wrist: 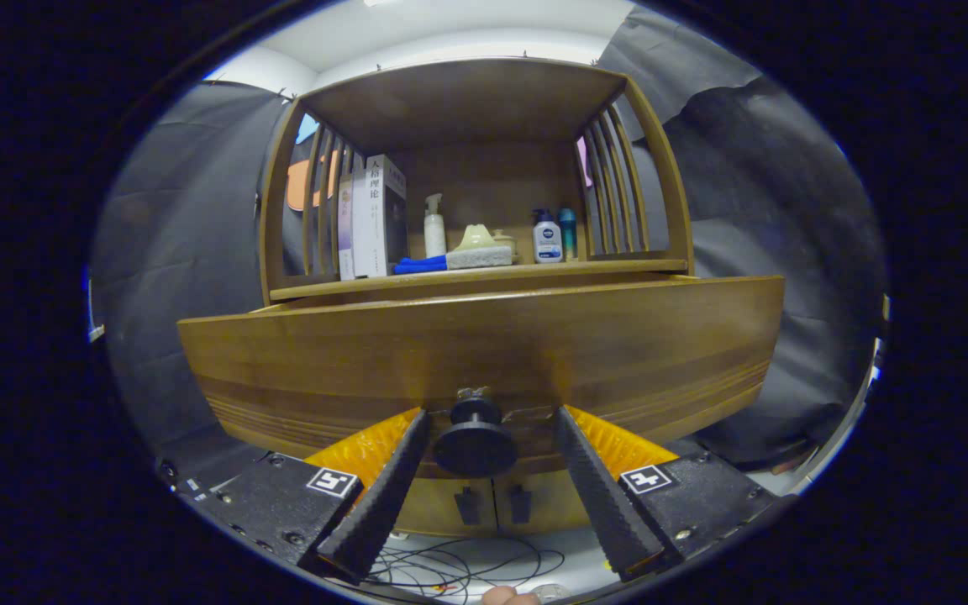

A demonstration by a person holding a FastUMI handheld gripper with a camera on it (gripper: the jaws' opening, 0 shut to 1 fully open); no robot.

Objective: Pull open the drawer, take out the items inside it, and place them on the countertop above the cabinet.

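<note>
The wooden drawer front (484, 353) is wide and close ahead of me, with a round black knob (476, 445) low at its middle. My gripper (492, 413) is open, one finger on each side of the knob. The left fingertip (415, 433) is at the knob's edge, while the right fingertip (570, 428) stands a little apart from it. The drawer front hides whatever is inside. Above it runs the countertop (484, 276) of the cabinet, under an open shelf frame.
On the countertop stand upright books (376, 217), a white pump bottle (434, 225), a blue cloth (419, 265) with a sponge, and small bottles (548, 237). Below the drawer are two cabinet doors with small handles (492, 504). Cables (459, 567) lie on the floor.
</note>
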